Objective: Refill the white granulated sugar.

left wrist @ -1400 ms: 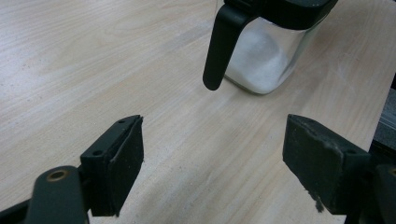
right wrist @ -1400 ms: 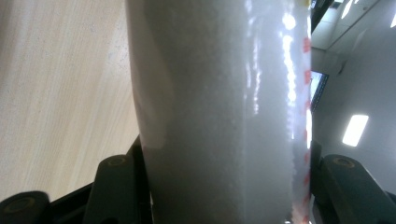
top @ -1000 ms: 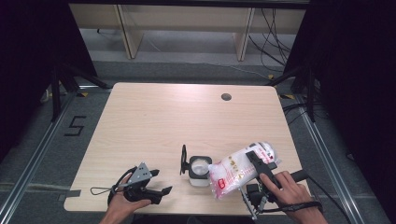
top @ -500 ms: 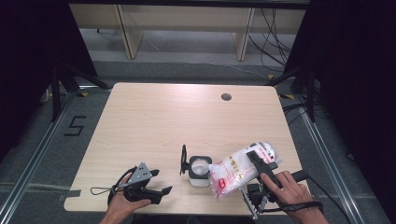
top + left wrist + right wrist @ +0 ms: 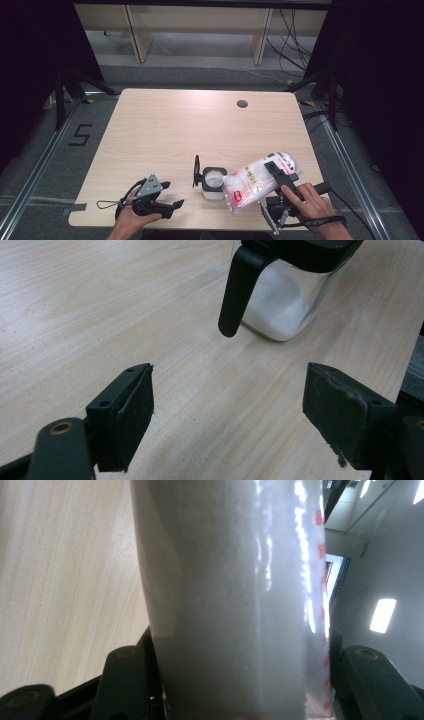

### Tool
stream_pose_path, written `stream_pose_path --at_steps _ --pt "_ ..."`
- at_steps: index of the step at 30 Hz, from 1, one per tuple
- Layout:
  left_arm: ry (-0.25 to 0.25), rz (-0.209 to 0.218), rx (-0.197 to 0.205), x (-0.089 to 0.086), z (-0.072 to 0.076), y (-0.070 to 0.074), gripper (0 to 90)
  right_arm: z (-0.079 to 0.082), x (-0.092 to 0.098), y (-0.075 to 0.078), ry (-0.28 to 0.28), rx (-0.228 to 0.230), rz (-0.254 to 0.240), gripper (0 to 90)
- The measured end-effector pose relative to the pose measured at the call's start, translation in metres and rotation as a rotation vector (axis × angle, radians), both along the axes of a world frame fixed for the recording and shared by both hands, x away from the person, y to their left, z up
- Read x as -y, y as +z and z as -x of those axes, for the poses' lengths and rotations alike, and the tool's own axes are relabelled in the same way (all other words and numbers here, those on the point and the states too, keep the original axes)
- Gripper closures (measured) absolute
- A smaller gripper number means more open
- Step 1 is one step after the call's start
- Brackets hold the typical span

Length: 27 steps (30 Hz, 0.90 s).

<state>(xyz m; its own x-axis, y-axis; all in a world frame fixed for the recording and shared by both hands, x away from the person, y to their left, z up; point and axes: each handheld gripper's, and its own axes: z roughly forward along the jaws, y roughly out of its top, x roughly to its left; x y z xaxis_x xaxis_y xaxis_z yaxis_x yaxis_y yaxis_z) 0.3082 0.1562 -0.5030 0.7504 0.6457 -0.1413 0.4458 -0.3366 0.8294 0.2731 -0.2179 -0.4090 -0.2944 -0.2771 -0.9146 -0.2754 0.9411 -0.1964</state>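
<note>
Right hand-held gripper (image 5: 280, 176) pinches a clear plastic bag (image 5: 255, 181) of white granules, its jaws pressed on both sides of the bag, tilting it so one corner sits over the open mouth of a small glass jar (image 5: 213, 182). White granules part-fill the jar, which stands near the front edge of the wooden tabletop (image 5: 175, 130), its black lid flipped up. Left hand-held gripper (image 5: 167, 196) rests on the tabletop just beside the jar, jaws spread wide around nothing.
</note>
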Motion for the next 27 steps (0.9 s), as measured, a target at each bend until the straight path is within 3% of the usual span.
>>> stream_pose_path --at_steps 1,2,3,7,9,12,13,14,15,21,24,25,27 --pt "-0.002 -0.003 0.003 -0.0003 0.0000 0.0001 20.1 0.0003 -0.0002 0.0005 -0.002 0.009 -0.002 46.1" --pt "0.000 0.001 0.001 0.0000 0.0000 -0.0002 20.1 -0.0007 0.0013 -0.0026 0.001 -0.013 -0.037 46.1" --pt "0.002 -0.001 0.003 -0.0001 -0.0001 -0.0002 20.1 -0.0018 0.0019 -0.0023 0.020 -0.004 -0.033 46.1" --pt "-0.008 -0.009 0.006 -0.0012 -0.0002 0.0003 20.1 0.0001 0.0015 -0.0005 0.006 -0.011 -0.026 46.2" --pt "-0.018 -0.017 0.023 -0.0017 -0.0016 0.0005 20.1 -0.0007 0.0033 -0.0018 0.007 -0.020 -0.069 46.2" --pt "-0.005 -0.009 0.004 -0.0010 -0.0002 0.0002 20.1 -0.0006 0.0043 -0.0028 -0.011 -0.031 -0.080 46.2" --pt "0.000 0.000 0.003 -0.0002 -0.0002 -0.0001 20.1 -0.0027 0.0042 -0.0008 0.020 -0.025 -0.054 46.2" --pt "0.002 0.000 0.003 -0.0001 -0.0002 -0.0001 20.1 -0.0030 0.0039 -0.0005 0.025 -0.021 -0.056 46.2" --pt "0.001 -0.001 0.002 0.0000 -0.0002 -0.0001 20.1 -0.0008 0.0050 -0.0017 -0.010 -0.031 -0.074 46.3" --pt "-0.006 -0.011 0.005 -0.0010 -0.0002 0.0003 20.1 -0.0046 0.0056 0.0026 0.048 -0.019 -0.058 46.2" --pt "-0.005 -0.008 0.008 -0.0009 -0.0005 0.0003 20.1 -0.0042 0.0061 0.0016 0.024 -0.019 -0.070 46.3" --pt "-0.004 -0.009 0.005 -0.0009 -0.0003 0.0003 20.1 -0.0047 0.0070 -0.0008 0.011 -0.041 -0.090 46.3" --pt "0.003 -0.001 0.002 0.0001 0.0001 -0.0002 20.1 -0.0041 0.0063 -0.0007 0.014 -0.030 -0.075 46.3"
